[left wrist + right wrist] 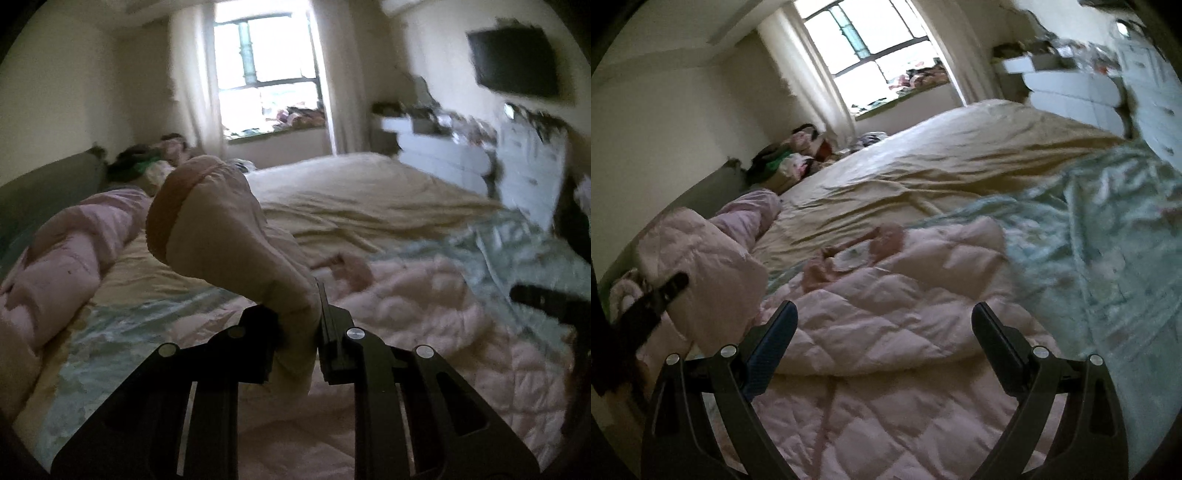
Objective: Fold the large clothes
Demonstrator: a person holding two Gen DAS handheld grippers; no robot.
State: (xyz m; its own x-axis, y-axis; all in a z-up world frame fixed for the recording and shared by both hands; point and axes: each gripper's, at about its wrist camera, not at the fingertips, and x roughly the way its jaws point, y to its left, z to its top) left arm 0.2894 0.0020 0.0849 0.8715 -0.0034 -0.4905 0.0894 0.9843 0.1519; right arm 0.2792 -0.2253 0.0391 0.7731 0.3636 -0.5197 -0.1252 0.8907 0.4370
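Observation:
A pale pink quilted jacket (886,317) lies spread on the bed, its collar (857,254) toward the far side. My left gripper (299,332) is shut on the jacket's sleeve (221,236) and holds it up above the bed, the ribbed cuff (173,206) pointing away. The lifted sleeve also shows in the right wrist view (701,266) at the left, with the left gripper (653,299) below it. My right gripper (882,332) is open and empty, just above the jacket's body. It shows at the right edge of the left wrist view (546,299).
The bed has a beige sheet (942,155) and a pale green patterned blanket (1108,229) on the right. A rolled pink quilt (66,258) lies along the left. White drawers (443,151), a wall television (517,62) and a window (266,70) stand beyond.

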